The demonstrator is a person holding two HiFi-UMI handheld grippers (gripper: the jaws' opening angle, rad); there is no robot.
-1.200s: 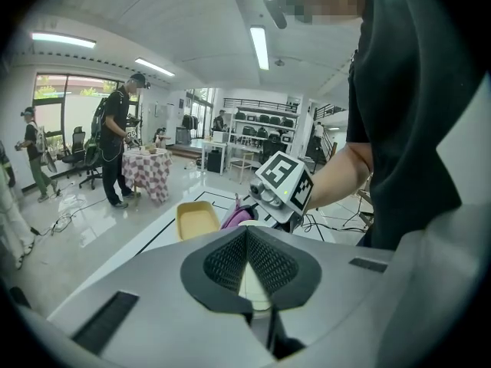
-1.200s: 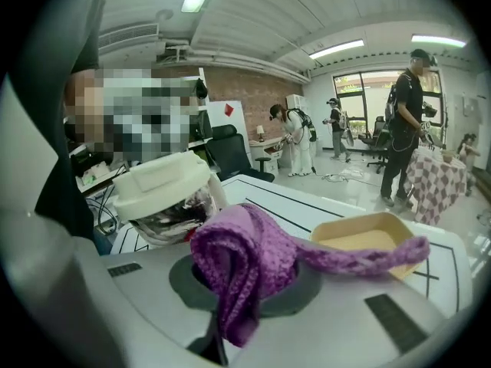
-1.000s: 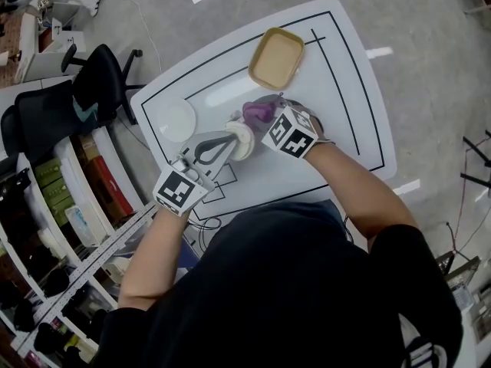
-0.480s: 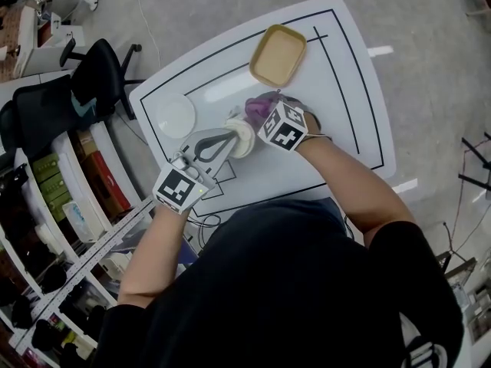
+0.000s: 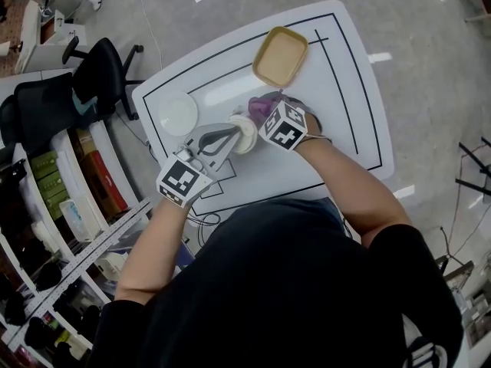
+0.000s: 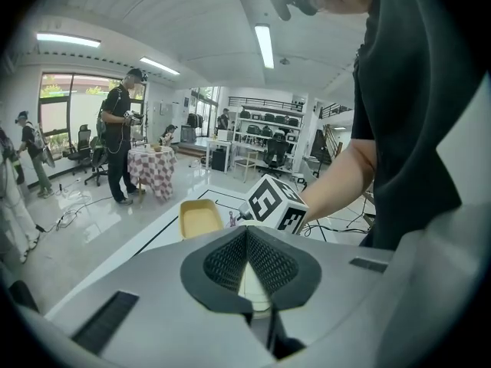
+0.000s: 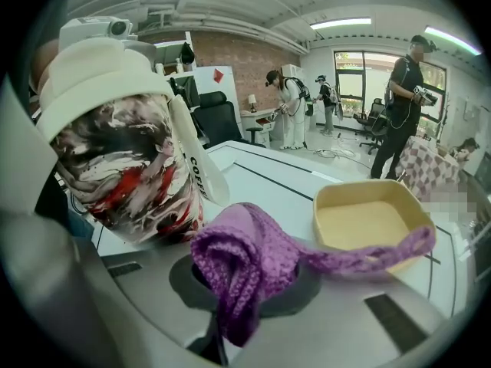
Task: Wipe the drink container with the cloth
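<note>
The drink container (image 7: pixel 123 167) is a cup with a red, black and white pattern, a cream lid (image 5: pixel 245 133) and a white strap (image 7: pixel 201 167). It is near the middle of the white table (image 5: pixel 337 129). My left gripper (image 5: pixel 232 135) reaches it from the left. That gripper (image 6: pixel 249 259) is shut on a cream strip (image 6: pixel 253 286) of the container. The purple knitted cloth (image 7: pixel 245 263) is bunched in my right gripper (image 7: pixel 245 282), which is shut on it. The cloth (image 5: pixel 261 106) lies against the cup's lower side. A loose tail trails to the right.
A tan square tray (image 5: pixel 280 56) stands at the table's far side, just behind the cloth (image 7: pixel 368 194). A white round dish (image 5: pixel 178 114) is at the table's left. Black office chairs (image 5: pixel 100 75) and shelves (image 5: pixel 69 198) stand left of the table. People stand far off in the room.
My right gripper with the cloth has shifted slightly left, closer against the cup. The left gripper has kept its hold and barely moved.
</note>
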